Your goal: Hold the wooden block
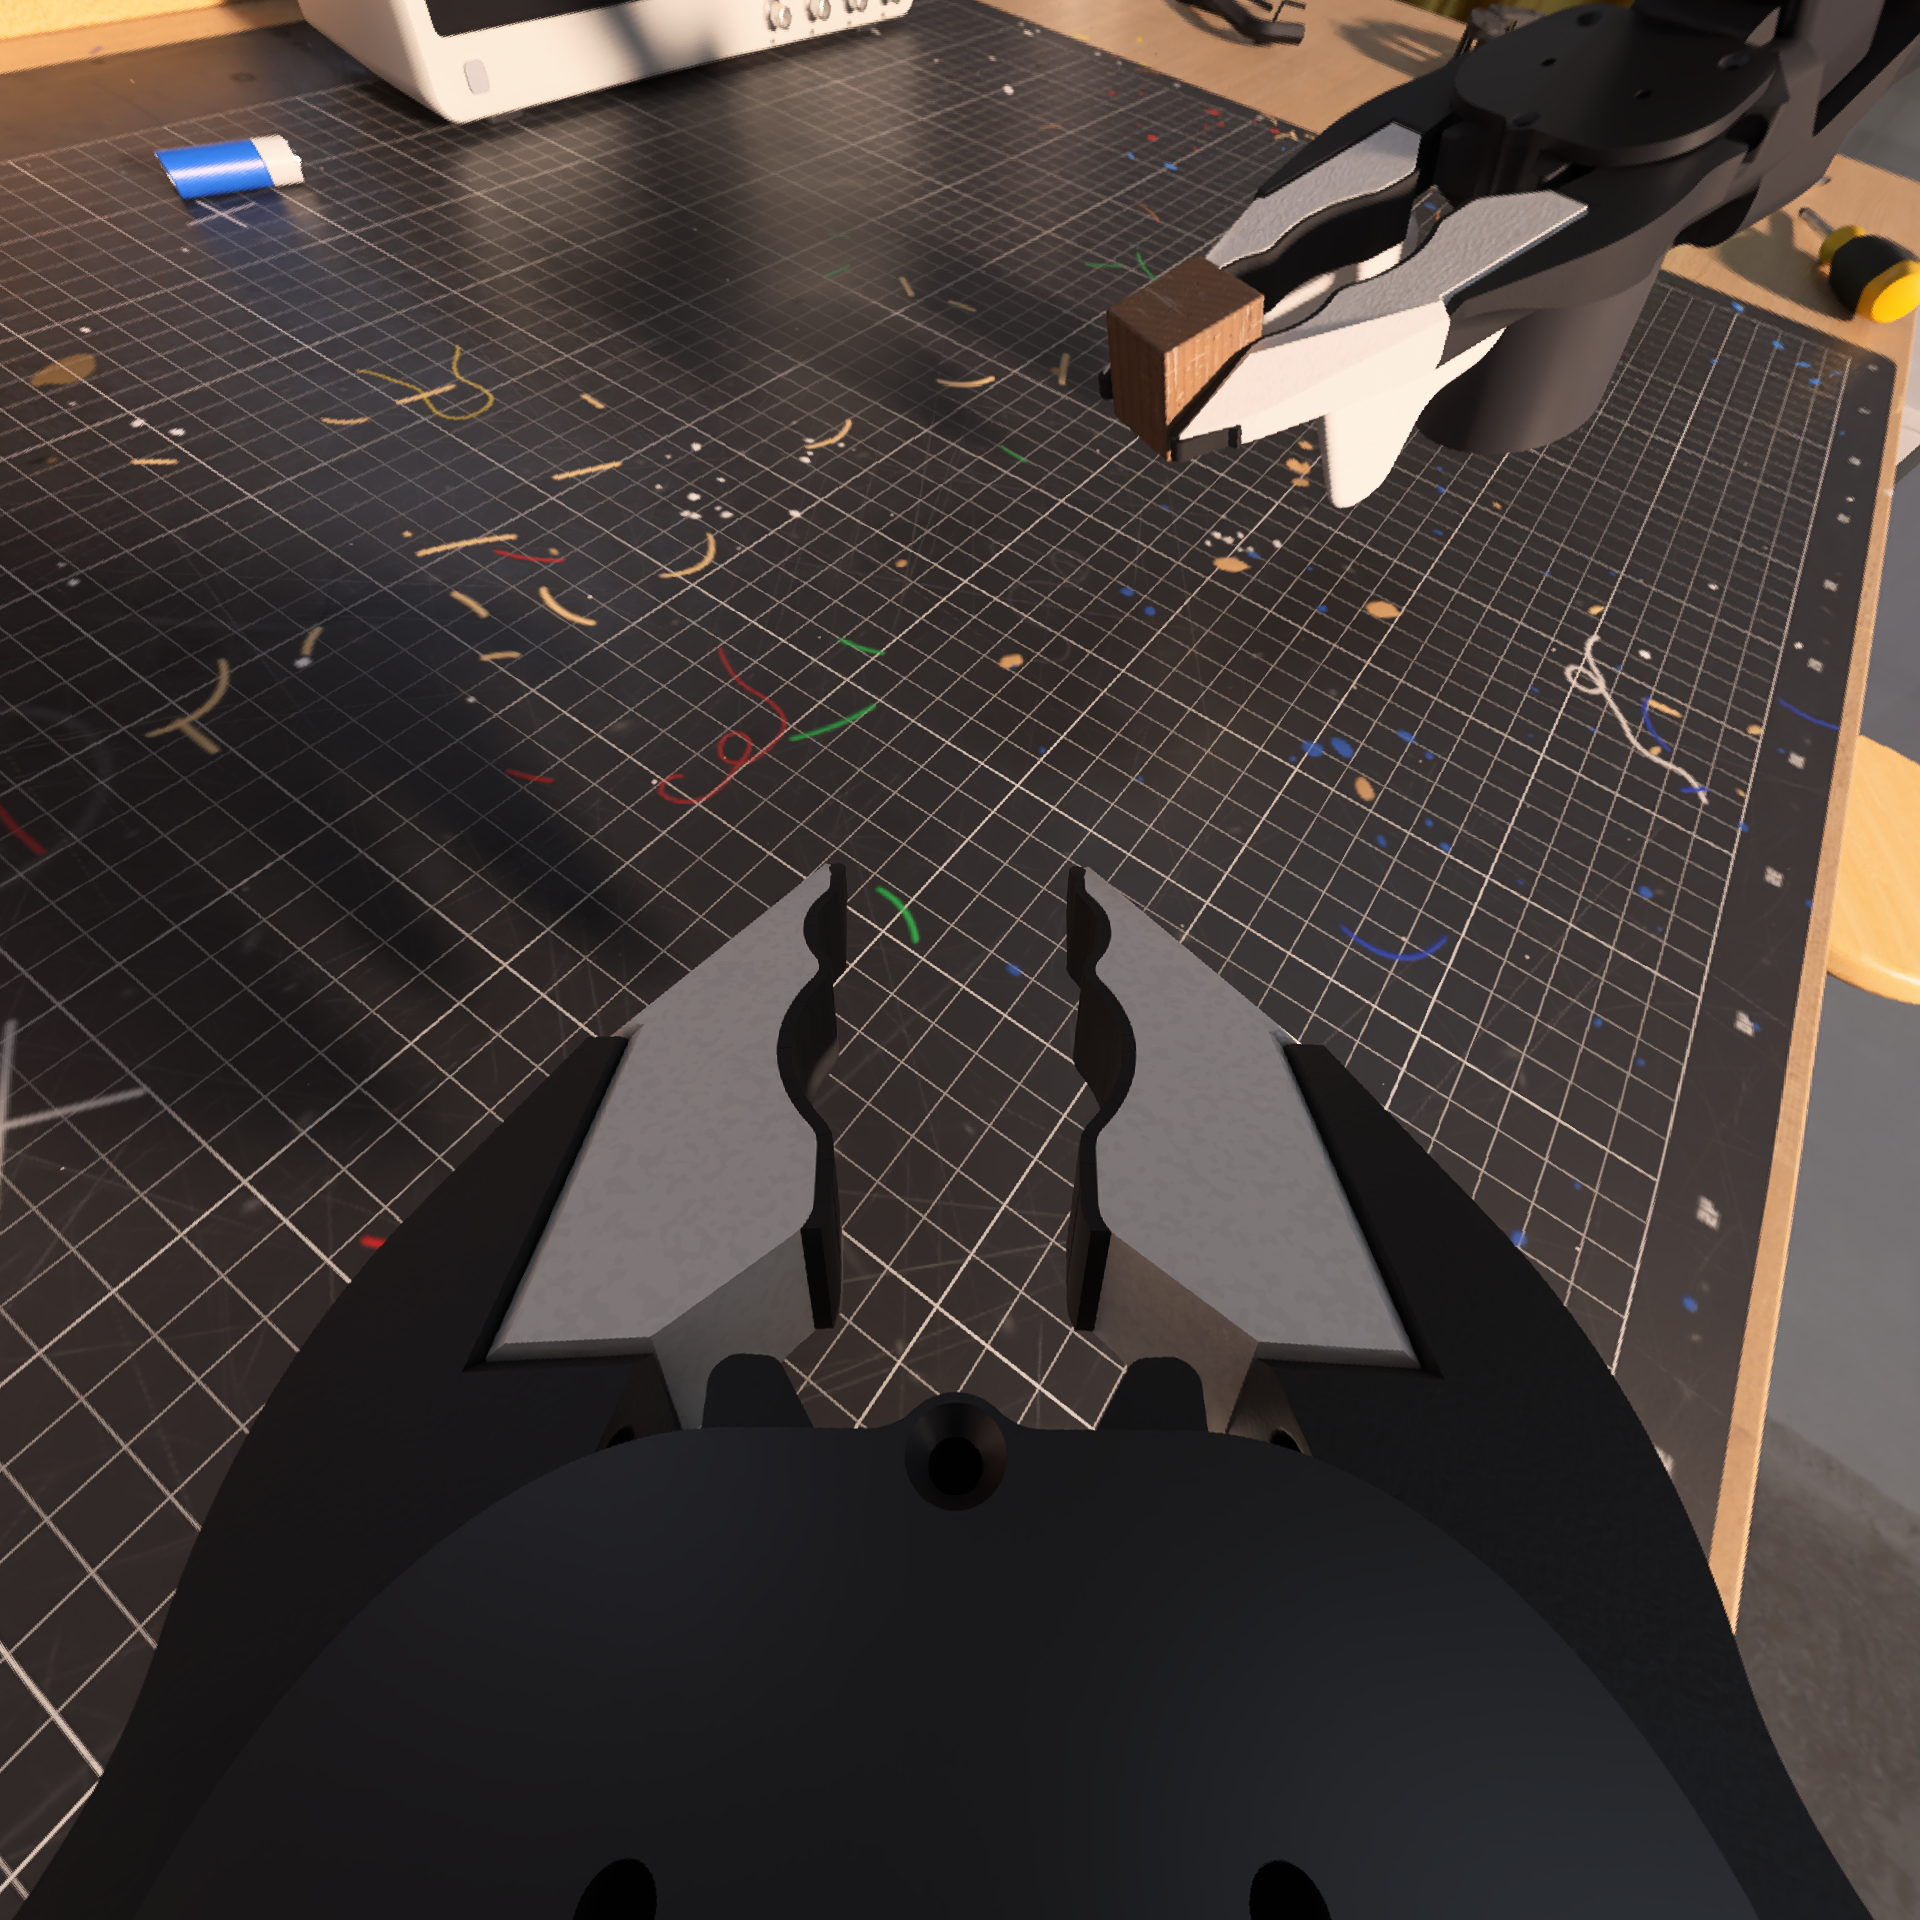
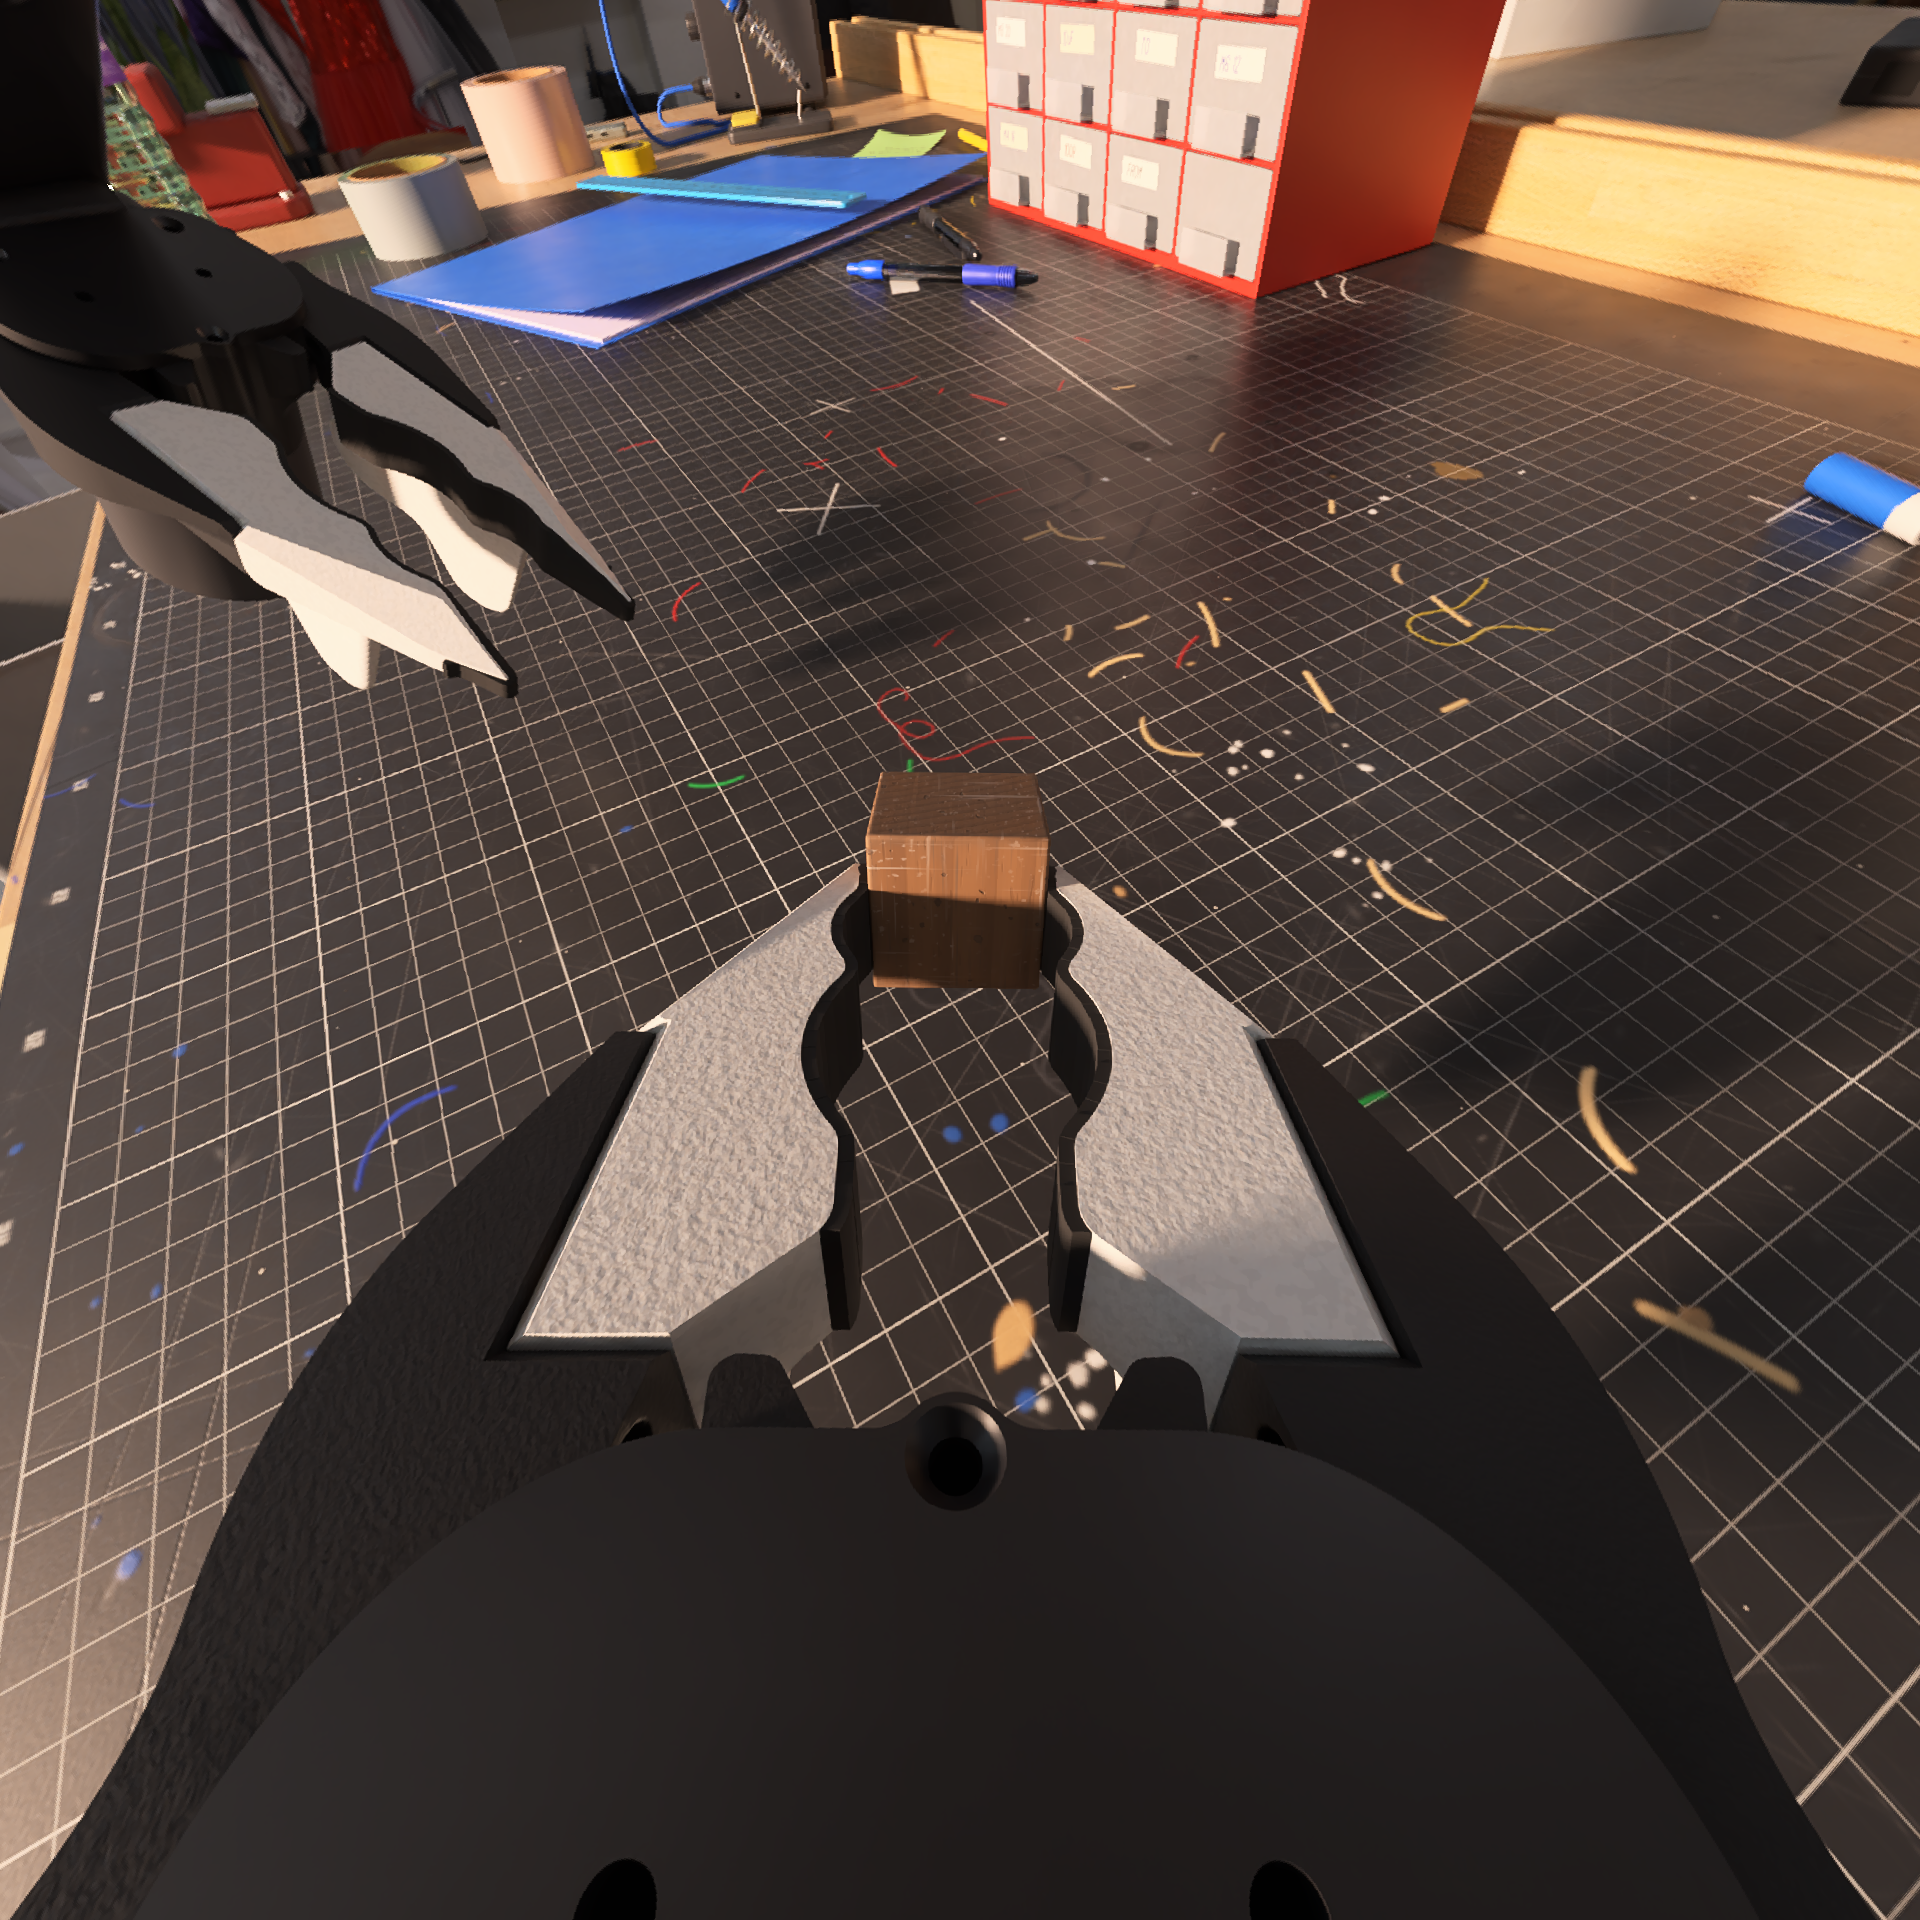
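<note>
Right tool (image 2: 956, 894): clamped on the wooden block (image 2: 956, 883) right at the fingertips – block sits between the two tips, held up off the surface as far as I can tell from the left wrist view.
Left tool (image 1: 954, 883): fingers apart, nothing between them, hanging over the cutting mat (image 1: 727, 623) well apart from the block.
Block location: at the very end of the right tool, roughly half of it sticking out past the tips.
Handling guess: small solid wood cube, so stiff and probably light – won't crush. Flat smooth faces could slip a bit, and a tip-only pinch doesn't leave much margin.
Where to grab: two opposite flat faces, which looks like what's happening; deeper into the fingers would feel safer to me.
Count, task stuff: one block, two tools.
Count, clutter: one blue-and-white eraser (image 2: 1865, 497), one blue pen (image 2: 940, 274), one red drawer cabinet (image 2: 1236, 135), one blue folder (image 2: 675, 239), one yellow-handled screwdriver (image 1: 1865, 272).
</note>
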Robot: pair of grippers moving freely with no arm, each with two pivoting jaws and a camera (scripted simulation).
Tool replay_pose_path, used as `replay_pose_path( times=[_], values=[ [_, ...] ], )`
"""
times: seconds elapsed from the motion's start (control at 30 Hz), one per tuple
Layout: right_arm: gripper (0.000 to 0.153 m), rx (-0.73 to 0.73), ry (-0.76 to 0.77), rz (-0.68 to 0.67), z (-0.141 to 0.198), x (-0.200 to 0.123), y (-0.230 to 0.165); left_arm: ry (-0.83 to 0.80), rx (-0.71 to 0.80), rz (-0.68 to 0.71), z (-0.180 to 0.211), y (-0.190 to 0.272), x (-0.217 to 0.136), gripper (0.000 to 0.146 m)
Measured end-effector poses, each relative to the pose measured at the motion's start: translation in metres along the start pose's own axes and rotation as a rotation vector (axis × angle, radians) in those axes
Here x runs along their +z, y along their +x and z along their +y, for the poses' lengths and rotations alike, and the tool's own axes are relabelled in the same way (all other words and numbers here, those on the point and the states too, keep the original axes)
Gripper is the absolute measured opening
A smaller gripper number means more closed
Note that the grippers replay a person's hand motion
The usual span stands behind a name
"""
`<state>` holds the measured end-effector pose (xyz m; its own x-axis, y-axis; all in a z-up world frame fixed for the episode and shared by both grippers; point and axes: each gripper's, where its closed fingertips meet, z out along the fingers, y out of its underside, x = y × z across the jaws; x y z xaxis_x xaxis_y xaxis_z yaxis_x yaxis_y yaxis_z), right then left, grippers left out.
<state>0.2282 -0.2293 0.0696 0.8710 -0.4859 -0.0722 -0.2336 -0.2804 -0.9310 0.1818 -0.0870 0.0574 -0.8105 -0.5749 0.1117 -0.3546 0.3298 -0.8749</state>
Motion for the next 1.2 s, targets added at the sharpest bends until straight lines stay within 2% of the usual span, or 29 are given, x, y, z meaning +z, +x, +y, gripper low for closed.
replay_pose_path(
  times=[1.2],
  values=[
    [0.031,0.008,-0.003,-0.004,0.0005,0.0005,-0.0006,-0.015,0.01,0.0,0.0022,0.0025,0.0013,0.042]
  ],
)
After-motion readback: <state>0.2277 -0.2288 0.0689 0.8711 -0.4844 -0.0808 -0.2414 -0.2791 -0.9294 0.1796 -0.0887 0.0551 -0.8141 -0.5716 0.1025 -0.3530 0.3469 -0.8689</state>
